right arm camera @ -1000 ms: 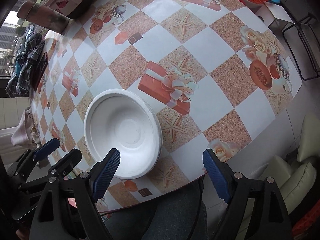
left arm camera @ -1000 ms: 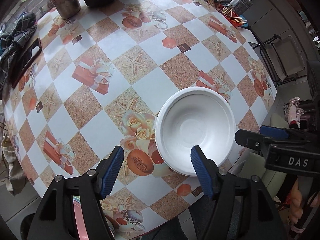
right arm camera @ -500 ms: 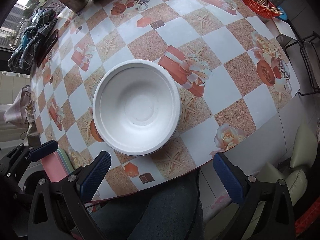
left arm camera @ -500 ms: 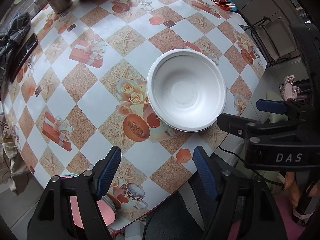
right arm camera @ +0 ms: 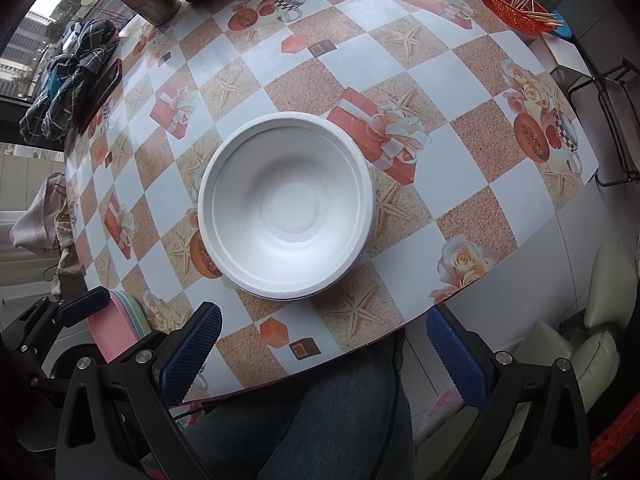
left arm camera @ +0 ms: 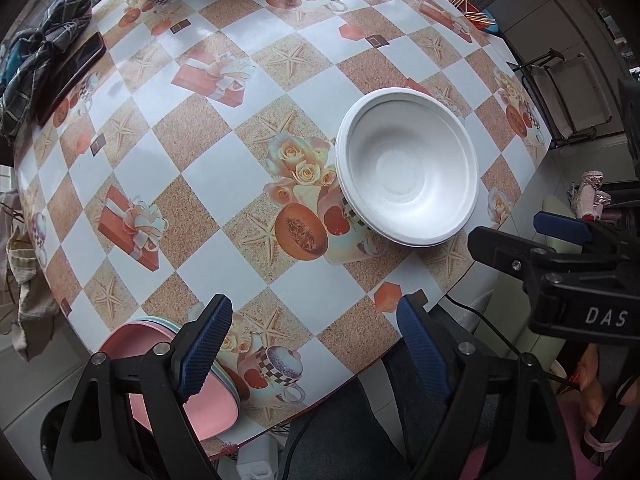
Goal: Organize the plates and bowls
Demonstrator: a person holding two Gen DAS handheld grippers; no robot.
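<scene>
Bowls first: the white bowl stack (left arm camera: pixel 408 172) sits on the bench (left arm camera: pixel 224 168) near its front edge, at about two o'clock from the left tool (left arm camera: pixel 312 344) in the left wrist view, and dead ahead at twelve o'clock from the right tool (right arm camera: pixel 320 352) in the right wrist view. Going left to right, a stack of pastel plates (left arm camera: pixel 192 380), pink on top with green and blue rims peeping beneath, lies at the bench's near-left corner, partly behind the left tool's left finger at about nine o'clock.

Left tool: its jaws are opening, with nothing between them. Right tool: spread as wide as it goes, empty, both pads clear of the bowl rim.

In my judgement the bowls are already placed and both tools are free, so the step in hand is the changeover to the next item. The plates look the likely next target; that calls for the left tool to come over their rim and pinch a thin edge.

The bowls look like matte moulded pulp or foam, round, with a stepped inner wall and a flat rolled lip, so light and easily crushed. The plates look like smooth plastic. The bench cover is glossy checked oilcloth with printed starfish and roses.
</scene>
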